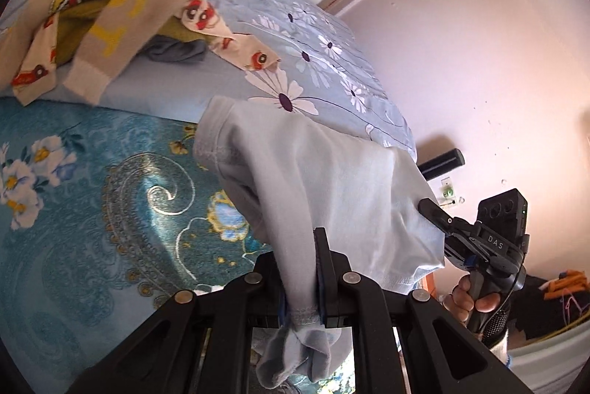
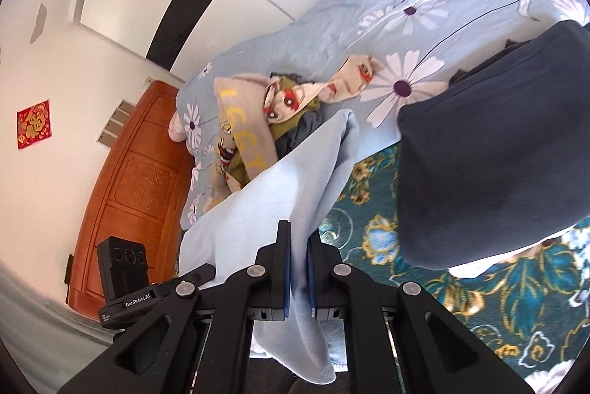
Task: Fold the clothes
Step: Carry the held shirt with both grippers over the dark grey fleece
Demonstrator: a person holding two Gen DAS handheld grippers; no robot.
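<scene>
The left tool (image 1: 317, 268) is closed tight on a bunched edge of a pale blue garment (image 1: 313, 173), the cloth pinched between its blue pads with a crumpled tail hanging below the jaws. The right tool (image 2: 298, 268) is likewise clamped on the same pale blue fabric, which runs up between its fingers and drapes away in a long fold. In the left wrist view the right tool shows at the far right, gripping the garment's other edge, with a hand (image 1: 468, 298) wrapped round its handle; in the right wrist view the left tool sits low at the left. The garment hangs stretched between the two tools, lifted above the bed (image 1: 332, 62), which carries a light blue daisy-print cover and a teal floral blanket (image 1: 110, 191).

Further back on the bed lies a heap of other clothes (image 1: 110, 7): a beige piece with yellow lettering, a cream cartoon-print piece, something olive and something grey-blue. A dark navy item (image 2: 497, 154) fills the right side of the right wrist view, possibly folded clothing, though the blur makes that uncertain. A wooden headboard (image 2: 129, 191) stands against the white wall.
</scene>
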